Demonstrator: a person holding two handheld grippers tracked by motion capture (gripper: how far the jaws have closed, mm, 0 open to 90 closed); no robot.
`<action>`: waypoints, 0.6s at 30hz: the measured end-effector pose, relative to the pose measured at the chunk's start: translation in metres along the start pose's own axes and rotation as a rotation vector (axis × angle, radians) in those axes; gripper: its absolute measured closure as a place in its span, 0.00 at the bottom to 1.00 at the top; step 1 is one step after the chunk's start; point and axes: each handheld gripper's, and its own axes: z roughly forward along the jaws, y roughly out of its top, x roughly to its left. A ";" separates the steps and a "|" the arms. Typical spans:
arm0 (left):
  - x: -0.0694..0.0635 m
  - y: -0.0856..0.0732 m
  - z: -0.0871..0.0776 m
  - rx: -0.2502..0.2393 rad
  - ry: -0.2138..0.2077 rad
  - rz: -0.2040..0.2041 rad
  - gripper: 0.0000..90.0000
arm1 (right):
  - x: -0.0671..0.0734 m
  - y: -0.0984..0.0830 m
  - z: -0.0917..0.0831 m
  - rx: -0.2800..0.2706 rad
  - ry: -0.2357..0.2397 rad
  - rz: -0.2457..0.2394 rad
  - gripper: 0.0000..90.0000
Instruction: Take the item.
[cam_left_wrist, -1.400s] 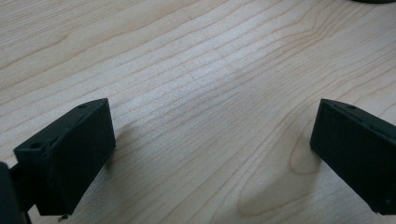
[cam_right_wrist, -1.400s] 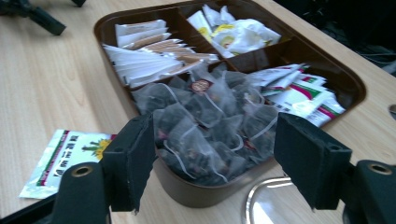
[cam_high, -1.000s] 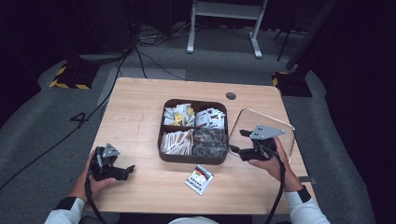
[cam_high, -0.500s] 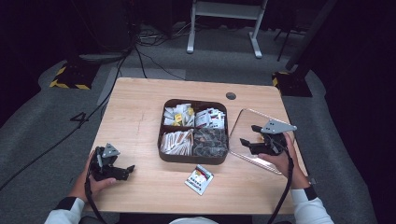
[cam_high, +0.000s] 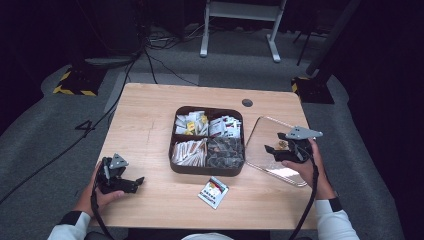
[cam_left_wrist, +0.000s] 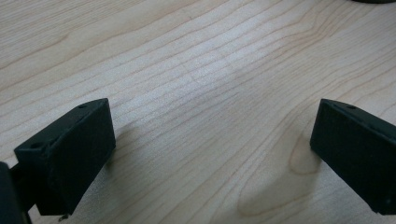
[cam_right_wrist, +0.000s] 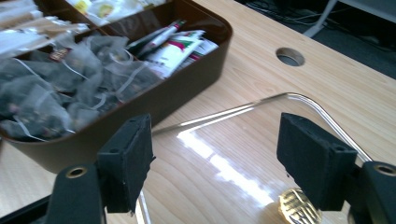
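Note:
A dark brown box (cam_high: 207, 171) with several compartments of tea bags and sachets sits mid-table, its side wall (cam_right_wrist: 187, 88) close in the right gripper view. Its clear lid (cam_high: 267, 132) lies flat on the table to the right, with a gold knob (cam_high: 283, 145) on top. My right gripper (cam_high: 270, 150) hovers over the lid, pointing toward the box, open with nothing between its jaws. In the right gripper view, the right gripper (cam_right_wrist: 219, 158) looks across the lid (cam_right_wrist: 224, 177), and the knob (cam_right_wrist: 299, 205) sits by the right jaw. My left gripper (cam_high: 137, 182) rests open at the front left; in the left gripper view, the left gripper (cam_left_wrist: 210, 154) frames bare wood.
A loose sachet (cam_high: 213, 192) lies in front of the box near the table's front edge. A round cable hole (cam_high: 247, 103) sits behind the box and is seen again as the hole (cam_right_wrist: 290, 56) in the right gripper view. Floor cables and a metal stand lie beyond the table.
My right gripper has shifted to the right, away from the box and farther over the lid. The left gripper has stayed where it was.

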 end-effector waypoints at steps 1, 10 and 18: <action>0.000 0.000 0.000 0.000 0.000 0.000 0.00 | -0.002 -0.001 0.000 0.004 -0.012 -0.002 0.30; 0.000 0.000 0.000 0.000 0.000 0.000 0.00 | -0.020 -0.012 0.003 0.023 -0.050 0.052 0.29; 0.000 0.000 0.000 0.000 0.000 0.000 0.00 | -0.036 -0.025 0.013 0.083 -0.089 0.081 0.28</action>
